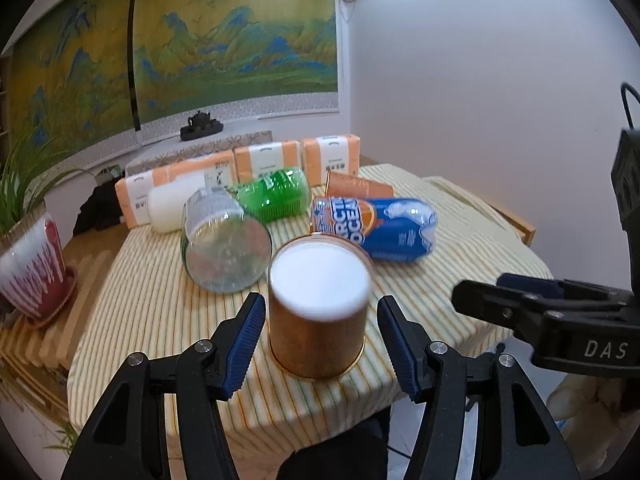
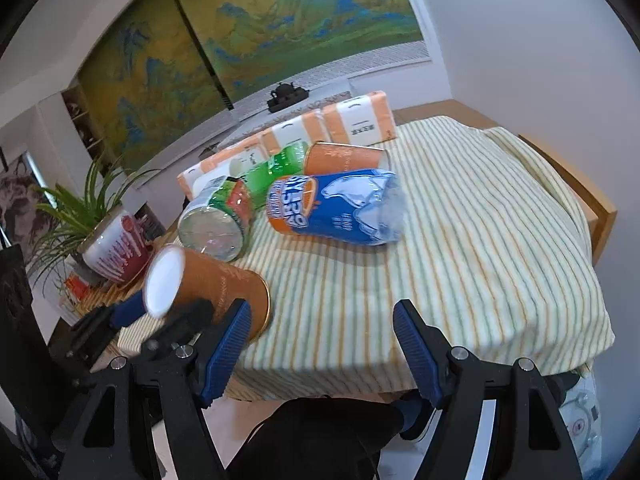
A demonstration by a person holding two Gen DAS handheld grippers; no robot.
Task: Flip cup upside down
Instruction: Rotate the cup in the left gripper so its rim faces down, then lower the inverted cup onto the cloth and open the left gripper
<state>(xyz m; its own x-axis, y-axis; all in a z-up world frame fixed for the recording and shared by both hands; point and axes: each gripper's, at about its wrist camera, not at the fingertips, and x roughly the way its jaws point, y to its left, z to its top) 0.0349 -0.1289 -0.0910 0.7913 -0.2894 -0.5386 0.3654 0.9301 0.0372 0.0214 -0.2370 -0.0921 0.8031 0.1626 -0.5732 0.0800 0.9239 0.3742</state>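
Observation:
An orange-brown paper cup (image 1: 318, 312) stands on the striped tablecloth (image 1: 160, 300) near the front edge, white flat end up and gold-rimmed wide mouth down. My left gripper (image 1: 320, 338) is open, its blue pads on either side of the cup with a gap on each side. The cup also shows in the right wrist view (image 2: 208, 284), at the table's front left, with the left gripper's fingers (image 2: 124, 312) beside it. My right gripper (image 2: 322, 350) is open and empty over the table's front edge; it appears in the left wrist view (image 1: 512, 300) to the right of the cup.
Behind the cup lie a clear jar (image 1: 226, 244), a green bottle (image 1: 276, 194), a blue and orange bottle (image 1: 376, 226) and a second orange cup (image 2: 344, 160). Orange tissue packs (image 1: 264, 162) line the back. A potted plant (image 1: 36, 268) stands left of the table.

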